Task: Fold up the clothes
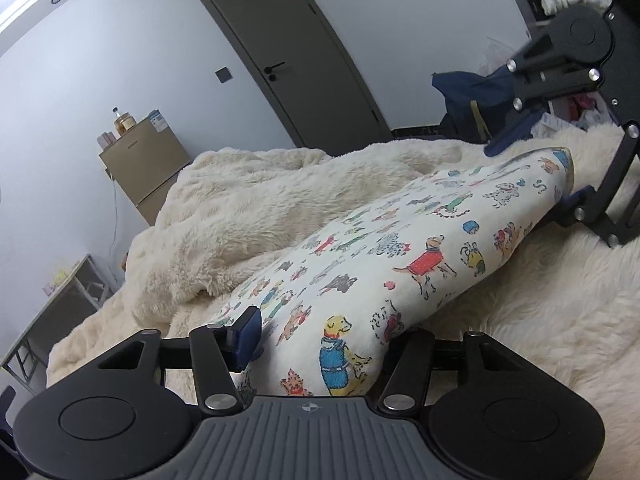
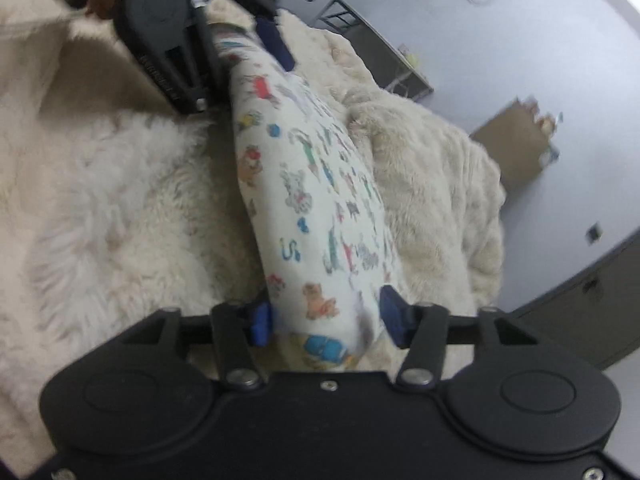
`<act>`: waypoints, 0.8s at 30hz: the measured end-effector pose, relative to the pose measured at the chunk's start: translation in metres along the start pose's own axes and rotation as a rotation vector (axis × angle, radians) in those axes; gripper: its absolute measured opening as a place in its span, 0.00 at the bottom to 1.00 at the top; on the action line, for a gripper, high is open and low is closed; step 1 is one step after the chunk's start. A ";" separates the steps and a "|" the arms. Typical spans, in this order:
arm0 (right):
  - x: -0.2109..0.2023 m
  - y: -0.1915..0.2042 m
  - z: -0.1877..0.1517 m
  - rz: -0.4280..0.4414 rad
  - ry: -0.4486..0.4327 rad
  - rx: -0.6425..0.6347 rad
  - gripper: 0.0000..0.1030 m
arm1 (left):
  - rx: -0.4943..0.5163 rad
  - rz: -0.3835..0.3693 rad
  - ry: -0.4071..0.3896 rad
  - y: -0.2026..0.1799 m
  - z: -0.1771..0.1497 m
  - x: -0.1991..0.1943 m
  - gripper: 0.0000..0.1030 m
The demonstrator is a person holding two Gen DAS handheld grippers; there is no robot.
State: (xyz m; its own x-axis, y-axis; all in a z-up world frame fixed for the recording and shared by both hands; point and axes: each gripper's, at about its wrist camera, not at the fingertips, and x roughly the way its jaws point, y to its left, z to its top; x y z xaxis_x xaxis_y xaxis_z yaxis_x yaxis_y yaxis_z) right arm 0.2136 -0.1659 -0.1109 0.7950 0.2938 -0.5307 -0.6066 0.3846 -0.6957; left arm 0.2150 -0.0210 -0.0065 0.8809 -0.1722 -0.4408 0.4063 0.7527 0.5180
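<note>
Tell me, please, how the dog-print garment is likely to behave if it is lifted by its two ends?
The dog-print garment is soft cloth, so it would probably sag between the left tongs and right tongs. It looks light. Its folded layers may slip apart over the fluffy blanket.

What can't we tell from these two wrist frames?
- Left gripper: right finger hidden behind the dog-print cloth in left wrist view, so the grip is unconfirmed.
- Right gripper: right wrist view is motion-blurred; pad contact unclear.
- Garment type: bundled, edges hidden.
- Bottle on the cabinet: too small.
</note>
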 end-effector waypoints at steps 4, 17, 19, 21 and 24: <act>0.003 0.002 0.015 0.030 -0.067 0.002 0.59 | 0.087 -0.007 -0.007 -0.007 -0.010 0.008 0.65; -0.029 -0.012 0.029 -0.007 -0.108 -0.090 0.17 | 0.203 -0.007 -0.063 0.010 -0.006 -0.051 0.15; -0.059 -0.010 0.029 0.055 -0.134 -0.098 0.19 | 0.261 -0.038 -0.061 -0.004 -0.015 -0.092 0.28; -0.081 0.007 0.022 0.147 -0.111 -0.123 0.24 | 0.320 -0.033 -0.049 -0.027 -0.034 -0.105 0.37; -0.078 0.039 0.005 0.164 -0.047 -0.172 0.44 | 0.411 0.065 -0.051 -0.069 -0.068 -0.112 0.38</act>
State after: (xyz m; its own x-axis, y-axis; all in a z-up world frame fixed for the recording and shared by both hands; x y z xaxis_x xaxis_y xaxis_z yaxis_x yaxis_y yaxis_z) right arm 0.1277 -0.1693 -0.0942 0.6822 0.3824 -0.6232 -0.7156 0.1745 -0.6763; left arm 0.0713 -0.0103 -0.0427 0.9147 -0.1717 -0.3658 0.4031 0.4491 0.7974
